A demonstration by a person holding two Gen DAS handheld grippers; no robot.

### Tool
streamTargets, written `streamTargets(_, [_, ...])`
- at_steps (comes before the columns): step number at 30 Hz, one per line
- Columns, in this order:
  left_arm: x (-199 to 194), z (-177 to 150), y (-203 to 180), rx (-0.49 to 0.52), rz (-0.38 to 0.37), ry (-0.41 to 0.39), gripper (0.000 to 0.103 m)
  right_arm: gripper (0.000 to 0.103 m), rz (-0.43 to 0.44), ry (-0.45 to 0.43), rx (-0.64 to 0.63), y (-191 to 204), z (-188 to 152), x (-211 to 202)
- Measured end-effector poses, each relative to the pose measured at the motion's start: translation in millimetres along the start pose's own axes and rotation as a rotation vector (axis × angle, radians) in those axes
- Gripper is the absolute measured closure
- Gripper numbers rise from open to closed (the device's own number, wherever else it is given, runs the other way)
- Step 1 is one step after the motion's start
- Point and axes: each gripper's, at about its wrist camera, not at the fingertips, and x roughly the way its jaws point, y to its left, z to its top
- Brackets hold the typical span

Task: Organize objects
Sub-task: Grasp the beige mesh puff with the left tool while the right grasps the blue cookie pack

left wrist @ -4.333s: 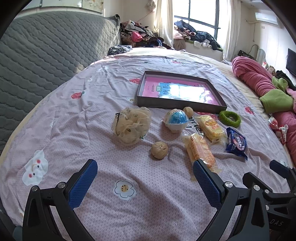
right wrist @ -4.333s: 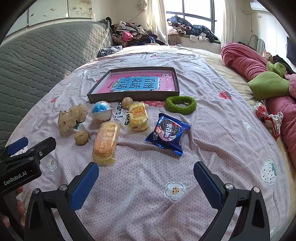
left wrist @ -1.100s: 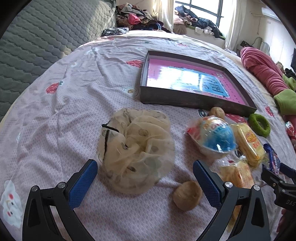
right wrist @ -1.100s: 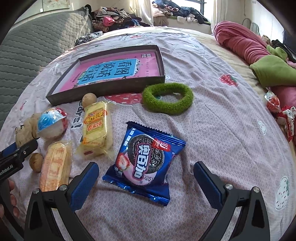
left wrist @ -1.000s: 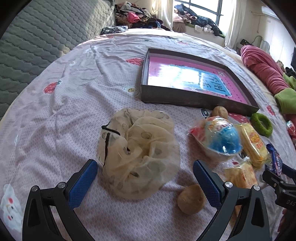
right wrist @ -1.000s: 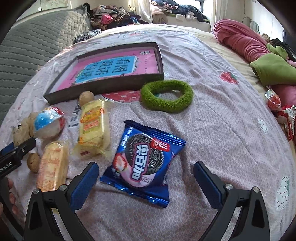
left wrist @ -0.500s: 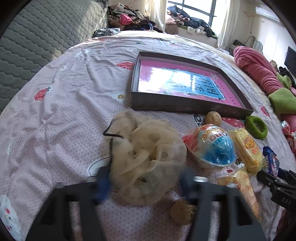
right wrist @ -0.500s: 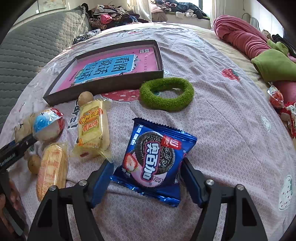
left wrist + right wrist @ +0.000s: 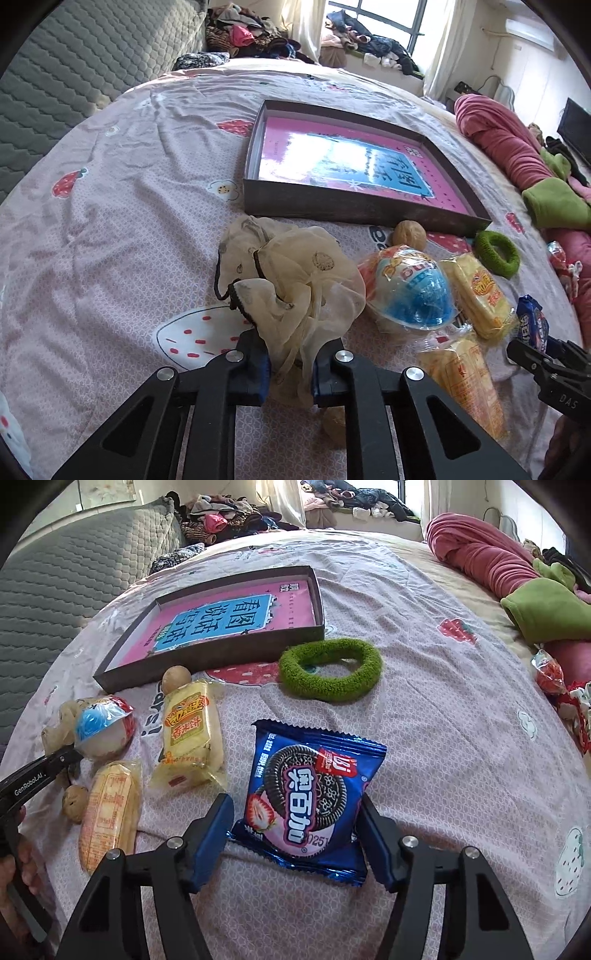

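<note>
My left gripper (image 9: 290, 369) is shut on a cream mesh scrunchie (image 9: 291, 280), which bulges above the jaws just in front of the shallow box (image 9: 354, 210) with a pink and blue floor. My right gripper (image 9: 295, 838) has its jaws closed in against both side edges of a blue Oreo cookie packet (image 9: 308, 794) that lies on the bedsheet. A blue-capped snack ball (image 9: 410, 291), two yellow cake packs (image 9: 192, 731) (image 9: 110, 808), two walnuts (image 9: 176, 677) (image 9: 75, 800) and a green scrunchie (image 9: 330, 674) lie between.
The pink bedsheet (image 9: 461, 709) covers a round bed. A grey quilted headboard (image 9: 74, 55) stands at the left. Red and green blankets (image 9: 517, 572) and a wrapped candy (image 9: 550, 675) lie at the right edge. Clothes are piled by the window.
Both grippers came forward and closed: the left jaws shut on the cream scrunchie and lifted it a little, the right jaws narrowed onto the Oreo packet's sides.
</note>
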Motion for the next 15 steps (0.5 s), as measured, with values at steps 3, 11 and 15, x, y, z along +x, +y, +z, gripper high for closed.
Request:
streamTargets(3, [-3,-1,-1,0.004,-0.007,-0.007,0.089,0.037,0.005,-0.007,0.002,-1,-1,-4])
streamTargets(11, [-15,-2,-3,0.001,-0.012,-0.030,0.089,0.037,0.006,-0.020,-0.003,0,-1,-12])
streamTargets(15, [-20,-3,-3,-0.003,-0.013,-0.035,0.089,0.037,0.007,-0.030,-0.008,2,1,-19])
